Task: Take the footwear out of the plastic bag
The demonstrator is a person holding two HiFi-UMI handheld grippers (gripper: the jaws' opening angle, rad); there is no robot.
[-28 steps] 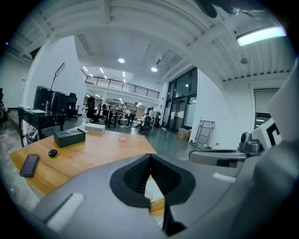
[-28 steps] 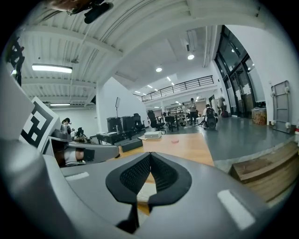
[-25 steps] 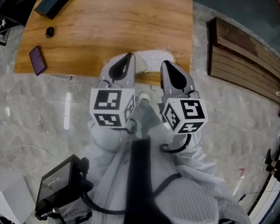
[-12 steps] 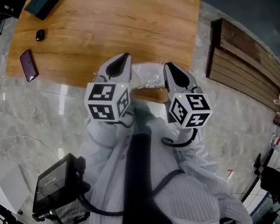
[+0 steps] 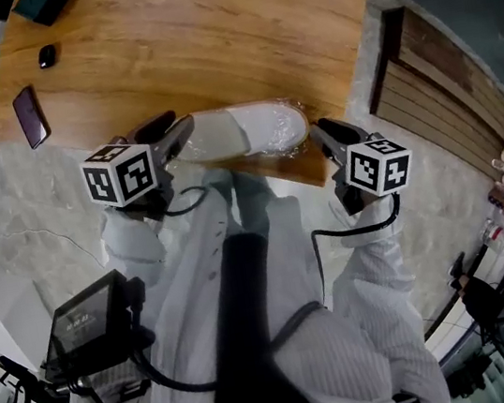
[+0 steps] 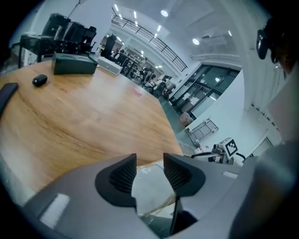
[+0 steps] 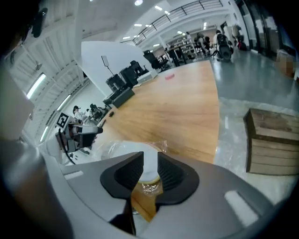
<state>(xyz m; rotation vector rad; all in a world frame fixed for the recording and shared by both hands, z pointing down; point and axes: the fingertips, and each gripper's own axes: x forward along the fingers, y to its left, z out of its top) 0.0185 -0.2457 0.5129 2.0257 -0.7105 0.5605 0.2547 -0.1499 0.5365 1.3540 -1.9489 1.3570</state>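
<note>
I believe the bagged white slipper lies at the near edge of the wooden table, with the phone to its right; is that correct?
Not quite: the phone lies to the left of the bagged white slipper, not to its right, as the head view shows. The slipper is indeed at the near edge of the wooden table.

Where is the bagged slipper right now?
In the head view, the white slipper in its plastic bag lies along the near edge of the wooden table, toward its right corner and well right of the dark phone.
</note>
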